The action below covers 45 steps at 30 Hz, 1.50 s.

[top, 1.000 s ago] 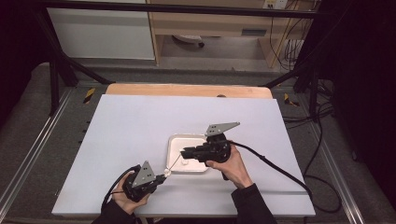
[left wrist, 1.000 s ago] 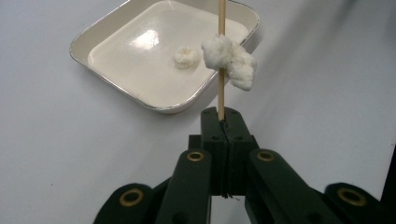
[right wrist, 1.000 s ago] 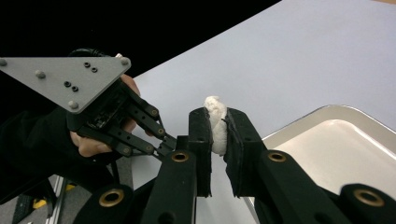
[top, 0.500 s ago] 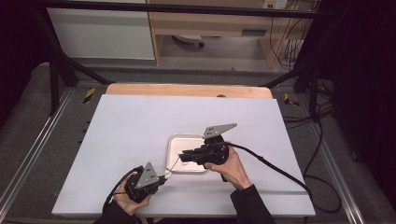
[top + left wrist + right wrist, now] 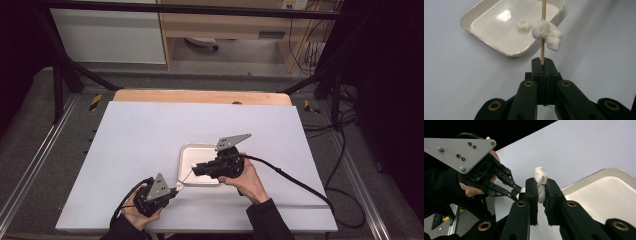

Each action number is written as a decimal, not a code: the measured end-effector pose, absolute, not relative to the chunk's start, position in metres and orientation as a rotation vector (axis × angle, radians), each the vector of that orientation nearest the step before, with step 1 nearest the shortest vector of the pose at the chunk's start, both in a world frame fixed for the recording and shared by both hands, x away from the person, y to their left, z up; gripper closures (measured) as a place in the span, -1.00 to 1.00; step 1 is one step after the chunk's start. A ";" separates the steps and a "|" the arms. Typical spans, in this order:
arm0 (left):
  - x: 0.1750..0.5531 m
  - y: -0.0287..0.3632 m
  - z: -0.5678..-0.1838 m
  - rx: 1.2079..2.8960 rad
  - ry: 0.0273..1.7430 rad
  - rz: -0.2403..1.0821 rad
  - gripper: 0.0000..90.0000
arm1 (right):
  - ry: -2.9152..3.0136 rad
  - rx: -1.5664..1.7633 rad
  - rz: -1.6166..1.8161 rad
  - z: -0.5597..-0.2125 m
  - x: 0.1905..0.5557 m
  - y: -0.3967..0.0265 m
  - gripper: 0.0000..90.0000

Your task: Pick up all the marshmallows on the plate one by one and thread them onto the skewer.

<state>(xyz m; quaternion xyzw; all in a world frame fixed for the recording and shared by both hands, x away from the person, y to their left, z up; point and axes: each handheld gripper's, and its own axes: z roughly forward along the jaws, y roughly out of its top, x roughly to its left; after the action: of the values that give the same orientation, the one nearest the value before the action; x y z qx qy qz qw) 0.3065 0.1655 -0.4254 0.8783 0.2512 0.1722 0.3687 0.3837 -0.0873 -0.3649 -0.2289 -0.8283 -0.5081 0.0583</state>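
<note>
My left gripper (image 5: 542,64) is shut on the lower end of a thin wooden skewer (image 5: 542,51) that points up and away. A white fluffy lump (image 5: 548,33) is threaded on the skewer above the jaws. My right gripper (image 5: 540,185) is shut on a second white lump (image 5: 540,174), held just in front of the left gripper (image 5: 516,192). In the high view the left gripper (image 5: 174,188) sits near the table's front, and the right gripper (image 5: 196,169) hovers over the white tray (image 5: 186,152), with the skewer (image 5: 185,176) slanting between them. One more lump (image 5: 523,25) lies in the tray (image 5: 499,50).
The tray stands on a pale sheet (image 5: 150,135) covering the table, with a wooden edge (image 5: 200,96) at the back. The right gripper's cable (image 5: 295,180) trails off to the right. Metal frame rails (image 5: 60,80) flank the table.
</note>
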 end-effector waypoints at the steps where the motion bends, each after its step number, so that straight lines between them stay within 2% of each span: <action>1: 0.306 0.165 -0.426 2.255 0.643 0.448 0.98 | -2.511 -0.689 -1.538 -0.365 0.384 -0.087 0.83; 13: 0.306 0.166 -0.424 2.260 0.639 0.461 0.98 | -2.513 -0.691 -1.524 -0.369 0.384 -0.085 0.83; 20: 0.311 0.171 -0.419 2.190 0.659 0.426 0.98 | -2.493 -0.742 -1.653 -0.364 0.383 -0.088 0.73; 23: 0.311 0.173 -0.420 2.173 0.664 0.422 0.98 | -2.471 -0.775 -1.681 -0.365 0.383 -0.090 0.60; 26: 0.312 0.173 -0.420 2.154 0.667 0.402 0.98 | -2.450 -0.819 -1.725 -0.367 0.383 -0.093 0.38; 30: 0.313 0.173 -0.422 2.153 0.677 0.386 0.98 | -2.389 -0.853 -1.795 -0.366 0.384 -0.099 0.22; 32: 0.312 0.172 -0.423 2.154 0.673 0.381 0.98 | -2.368 -0.844 -1.821 -0.366 0.385 -0.100 0.23; 36: 0.311 0.170 -0.421 2.143 0.652 0.369 0.98 | -2.345 -0.815 -1.796 -0.368 0.386 -0.099 0.58; 39: 0.311 0.170 -0.423 2.150 0.653 0.359 0.98 | -2.329 -0.793 -1.788 -0.372 0.387 -0.096 0.71; 45: 0.309 0.166 -0.424 2.184 0.648 0.396 0.98 | -2.306 -0.762 -1.779 -0.376 0.385 -0.091 0.79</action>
<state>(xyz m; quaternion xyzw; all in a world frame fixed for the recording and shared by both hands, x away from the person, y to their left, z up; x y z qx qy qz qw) 0.3087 0.1658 -0.4237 0.8645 0.2565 0.1569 0.4027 0.3849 -0.0914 -0.3757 -0.2525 -0.7645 -0.5895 0.0655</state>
